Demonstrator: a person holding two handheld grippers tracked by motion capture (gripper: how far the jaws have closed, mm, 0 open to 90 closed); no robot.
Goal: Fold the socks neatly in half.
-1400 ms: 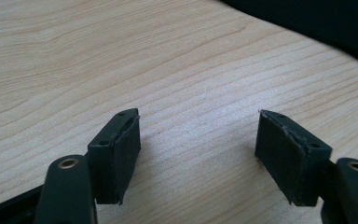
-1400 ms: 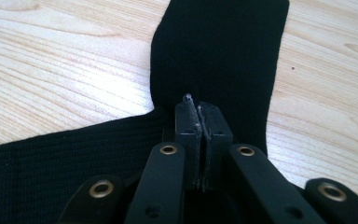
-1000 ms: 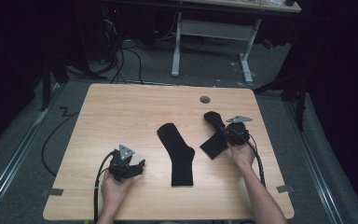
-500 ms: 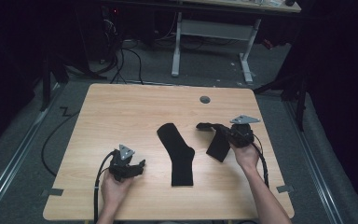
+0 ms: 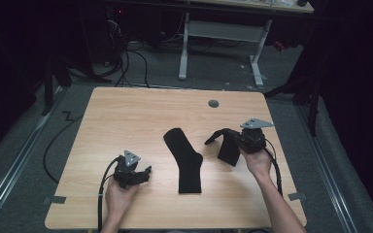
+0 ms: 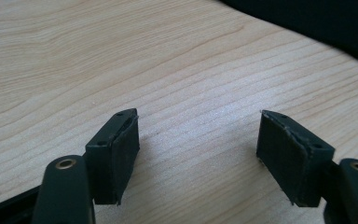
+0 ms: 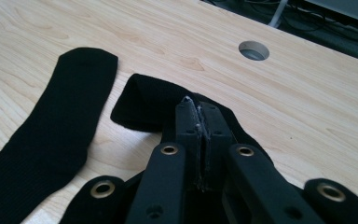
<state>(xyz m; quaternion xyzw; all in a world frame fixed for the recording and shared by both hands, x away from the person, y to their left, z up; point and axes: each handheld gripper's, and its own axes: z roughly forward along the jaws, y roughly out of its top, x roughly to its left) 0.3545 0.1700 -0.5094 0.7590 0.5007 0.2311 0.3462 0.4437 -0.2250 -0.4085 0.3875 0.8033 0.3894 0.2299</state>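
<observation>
Right tongs (image 7: 198, 116) clenched on 1 sock (image 5: 229, 147), its mate (image 5: 187, 160) lying lengthwise on the counter (image 5: 126, 116) toward the released left tongs (image 5: 143, 174).

There is no text, label, brand, number or sign that can be read in these pictures. The wooden table (image 5: 141, 116), the two black socks and the grippers carry no writing that I can see. The things on the far desk are too dark and too small to read.
</observation>
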